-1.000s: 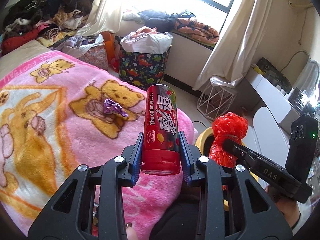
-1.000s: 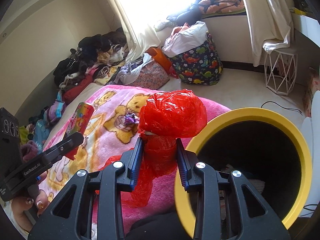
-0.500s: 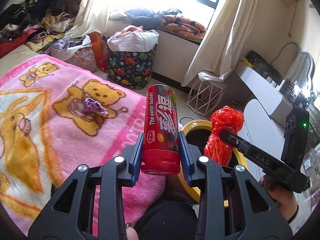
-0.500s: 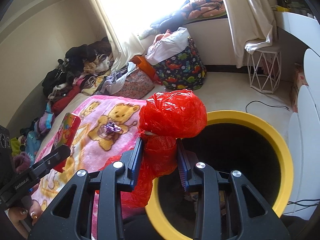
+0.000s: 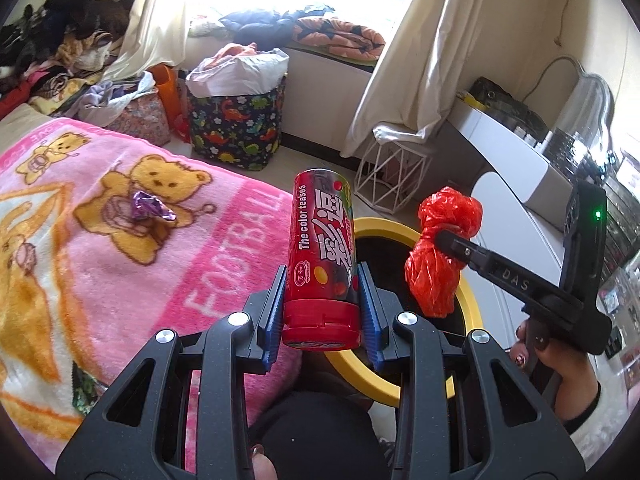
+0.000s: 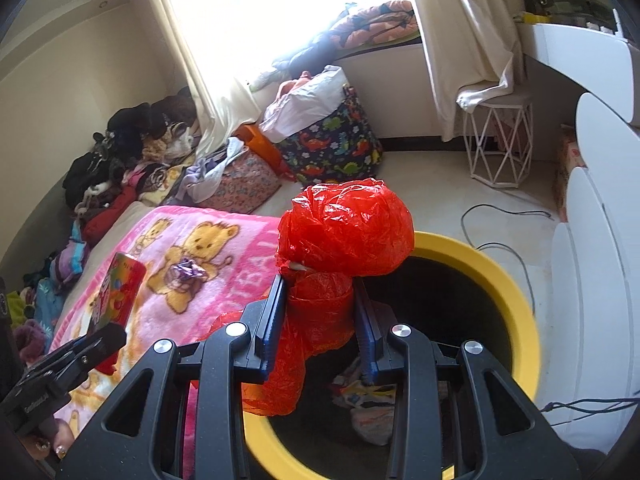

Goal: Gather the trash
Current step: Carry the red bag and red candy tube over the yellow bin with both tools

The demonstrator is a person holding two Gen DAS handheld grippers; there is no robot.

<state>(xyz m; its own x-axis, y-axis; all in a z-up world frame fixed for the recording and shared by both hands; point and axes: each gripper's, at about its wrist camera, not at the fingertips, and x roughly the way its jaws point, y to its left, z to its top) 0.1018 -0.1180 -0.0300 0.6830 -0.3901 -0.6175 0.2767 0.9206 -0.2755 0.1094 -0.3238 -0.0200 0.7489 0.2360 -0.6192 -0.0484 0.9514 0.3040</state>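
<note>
Cluttered bedroom, window glare washing out the far wall. Landmark: the yellow-rimmed bin (image 6: pixel 516 300), standing just beside the pink bear blanket (image 5: pixel 120 280). Your right gripper (image 6: pixel 320 312) sits over the bin's near rim, jaws narrowed tight on a knotted red plastic bag (image 6: pixel 344 232); the bag's tail hides part of the rim. Your left gripper (image 5: pixel 322 300), on the bin's blanket side, pinches a red candy tube (image 5: pixel 320 256) upright. A purple wrapper (image 5: pixel 150 208) lies on the blanket, well apart from the bin. Bin contents dim, hard to identify.
</note>
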